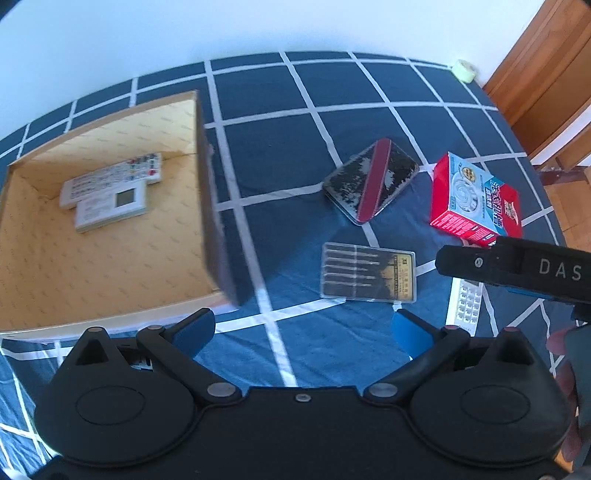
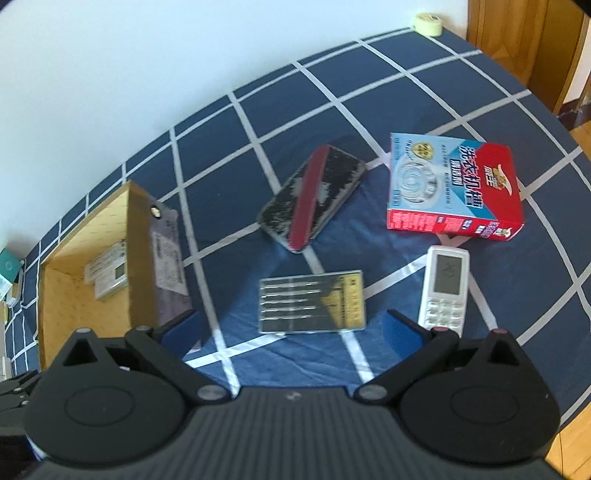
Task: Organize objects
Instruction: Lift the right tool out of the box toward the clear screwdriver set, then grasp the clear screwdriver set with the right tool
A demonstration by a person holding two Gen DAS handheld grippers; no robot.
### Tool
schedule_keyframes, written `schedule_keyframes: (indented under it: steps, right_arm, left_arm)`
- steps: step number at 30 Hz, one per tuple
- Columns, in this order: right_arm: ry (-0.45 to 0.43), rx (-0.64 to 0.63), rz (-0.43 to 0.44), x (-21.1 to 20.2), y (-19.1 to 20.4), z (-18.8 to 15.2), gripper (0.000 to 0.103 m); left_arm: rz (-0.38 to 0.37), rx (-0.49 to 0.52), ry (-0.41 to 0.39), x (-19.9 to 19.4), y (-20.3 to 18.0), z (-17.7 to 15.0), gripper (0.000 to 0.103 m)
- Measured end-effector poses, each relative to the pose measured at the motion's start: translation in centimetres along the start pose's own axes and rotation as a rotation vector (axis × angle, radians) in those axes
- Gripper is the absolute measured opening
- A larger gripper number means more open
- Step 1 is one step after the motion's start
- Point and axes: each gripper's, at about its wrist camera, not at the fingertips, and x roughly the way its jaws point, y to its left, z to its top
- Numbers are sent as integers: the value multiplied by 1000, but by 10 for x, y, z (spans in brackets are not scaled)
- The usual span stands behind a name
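An open cardboard box (image 1: pixel 201 177) (image 2: pixel 140 258) lies at the left with two white remotes (image 1: pixel 110 192) (image 2: pixel 107 273) inside. On the blue checked cloth lie a black and red case (image 1: pixel 371 181) (image 2: pixel 312 197), a clear case of small tools (image 1: pixel 367 273) (image 2: pixel 312 302), a red and blue carton (image 1: pixel 474 199) (image 2: pixel 454 188) and a white remote (image 2: pixel 445 288) (image 1: pixel 465 302). My left gripper (image 1: pixel 303 328) is open above bare cloth beside the box. My right gripper (image 2: pixel 291 328) is open, hovering just short of the tool case. In the left wrist view the right gripper's finger (image 1: pixel 509 266) covers part of the white remote.
A roll of pale tape (image 1: pixel 464 70) (image 2: pixel 427 23) sits at the far corner of the cloth. A wooden door (image 1: pixel 546 81) stands at the right. The cloth's edge drops to a wooden floor (image 2: pixel 576 424) on the right. Small items (image 2: pixel 9 273) lie far left.
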Motion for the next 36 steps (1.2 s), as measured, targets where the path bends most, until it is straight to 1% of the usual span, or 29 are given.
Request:
schedule_keyframes:
  steps: [4,11,22,28,32,35,36]
  right_arm:
    - [28,-6,-4,11,-15,10,103]
    - [70,6,-20,38,-28,19,103]
    - [174,26,-45,101,-34,28,103]
    - [231,34,-62,130,-37,32,102]
    - [258,29,-61,143,-37,35,98]
    - [282,29,-54,151,-38,35,89]
    - [285,29,-54,152,-38,35,85]
  left_arm:
    - [4,7,32,18,-15,7,103]
    - [20,39,95,54,-31,16,103]
    - [26,44,196,115,-33,30,102]
    - [4,34,242,142,-31,35,100]
    - [-8,38,271,155,-32,36,93]
    - [-24,27,290,163,-32,36,88]
    - [-29,26,295,165,-32,36,87]
